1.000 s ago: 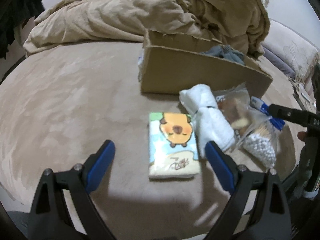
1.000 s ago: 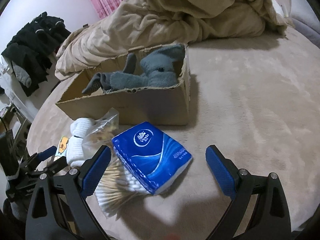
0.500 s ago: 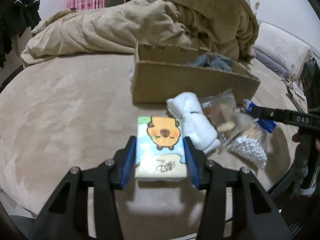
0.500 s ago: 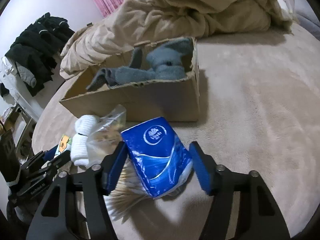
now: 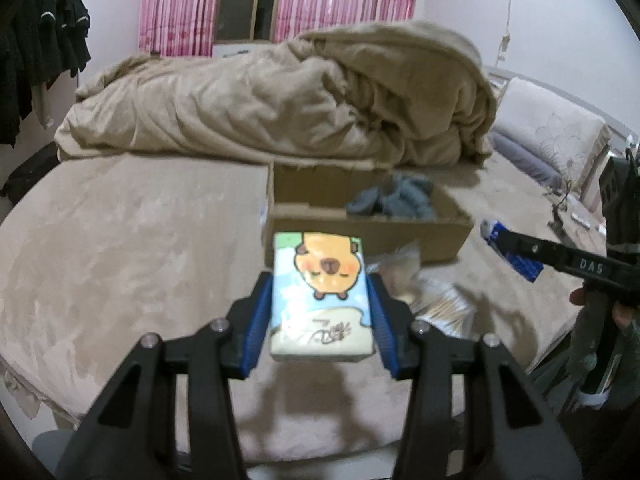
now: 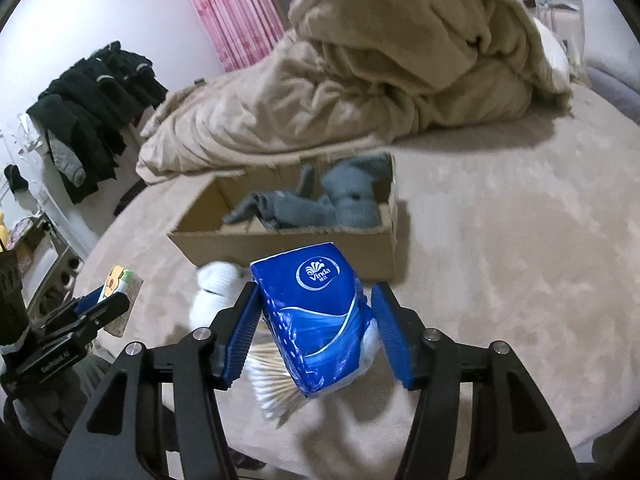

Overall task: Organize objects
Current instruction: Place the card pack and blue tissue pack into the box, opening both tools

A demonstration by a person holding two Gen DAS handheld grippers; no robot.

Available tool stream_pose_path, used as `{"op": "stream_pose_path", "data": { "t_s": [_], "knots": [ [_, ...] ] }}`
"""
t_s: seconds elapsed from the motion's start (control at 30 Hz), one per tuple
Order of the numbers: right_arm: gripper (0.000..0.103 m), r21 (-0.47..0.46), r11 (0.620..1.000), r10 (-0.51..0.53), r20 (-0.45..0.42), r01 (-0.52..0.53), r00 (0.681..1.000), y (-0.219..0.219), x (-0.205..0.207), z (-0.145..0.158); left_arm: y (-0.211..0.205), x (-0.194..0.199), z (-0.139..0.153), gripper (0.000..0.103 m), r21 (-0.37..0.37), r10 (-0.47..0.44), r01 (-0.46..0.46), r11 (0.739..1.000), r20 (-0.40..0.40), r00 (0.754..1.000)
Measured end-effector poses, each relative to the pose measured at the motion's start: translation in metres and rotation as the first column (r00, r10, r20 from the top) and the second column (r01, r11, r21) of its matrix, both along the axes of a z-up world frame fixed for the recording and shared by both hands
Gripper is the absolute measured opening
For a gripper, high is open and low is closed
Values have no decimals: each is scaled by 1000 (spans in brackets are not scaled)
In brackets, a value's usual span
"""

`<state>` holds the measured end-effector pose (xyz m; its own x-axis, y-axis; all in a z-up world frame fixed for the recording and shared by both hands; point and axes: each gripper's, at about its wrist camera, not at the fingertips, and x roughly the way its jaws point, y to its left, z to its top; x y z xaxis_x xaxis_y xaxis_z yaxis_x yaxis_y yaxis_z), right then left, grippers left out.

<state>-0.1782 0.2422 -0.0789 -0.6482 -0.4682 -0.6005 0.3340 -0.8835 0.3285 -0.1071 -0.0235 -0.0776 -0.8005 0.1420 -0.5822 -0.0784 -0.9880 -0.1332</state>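
My left gripper (image 5: pixel 320 312) is shut on a tissue pack with a cartoon capybara (image 5: pixel 322 292) and holds it above the bed, in front of the cardboard box (image 5: pixel 360 236). My right gripper (image 6: pixel 316 320) is shut on a blue Vinda tissue pack (image 6: pixel 316 312), lifted above the bed just before the same box (image 6: pixel 288 244). Grey socks (image 6: pixel 320 204) lie in the box. A bag of cotton swabs (image 6: pixel 272 384) and white socks (image 6: pixel 216 288) lie on the bed under the right gripper. The left gripper with its pack also shows in the right wrist view (image 6: pixel 116 292).
A crumpled beige duvet (image 5: pixel 280 96) is heaped behind the box. The beige bed surface (image 5: pixel 120 240) spreads to the left and its edge runs close below the grippers. Dark clothes (image 6: pixel 88 100) hang at the left wall. A pillow (image 5: pixel 552 136) lies at the right.
Both grippers closed on their tissue packs and lifted them off the bed toward the box. The views rose and tilted up.
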Motion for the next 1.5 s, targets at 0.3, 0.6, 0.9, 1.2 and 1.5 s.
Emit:
{"op": "stream_pose_path", "data": {
  "t_s": [0.3, 0.6, 0.9, 1.2, 1.5],
  "knots": [
    [60, 15, 999, 46, -126, -45, 991, -18, 6, 63, -4, -3, 56, 48, 22, -20, 22, 1000, -103, 994],
    [60, 84, 991, 120, -200, -105, 972, -57, -29, 99, -17, -42, 84, 48, 27, -35, 40, 999, -156, 987],
    [60, 114, 976, 204, -185, -186, 961, -105, -82, 97, -20, -113, 42, 48, 87, -49, 54, 995, -52, 997],
    [60, 116, 972, 219, -122, -205, 968, -131, -124, 68, -26, -184, -21, 56, 129, -52, 36, 991, 120, 991],
    [60, 75, 976, 207, -60, -202, 977, -136, -156, 34, -29, -156, -14, 90, 92, -27, 21, 996, 72, 997]
  ]
}}
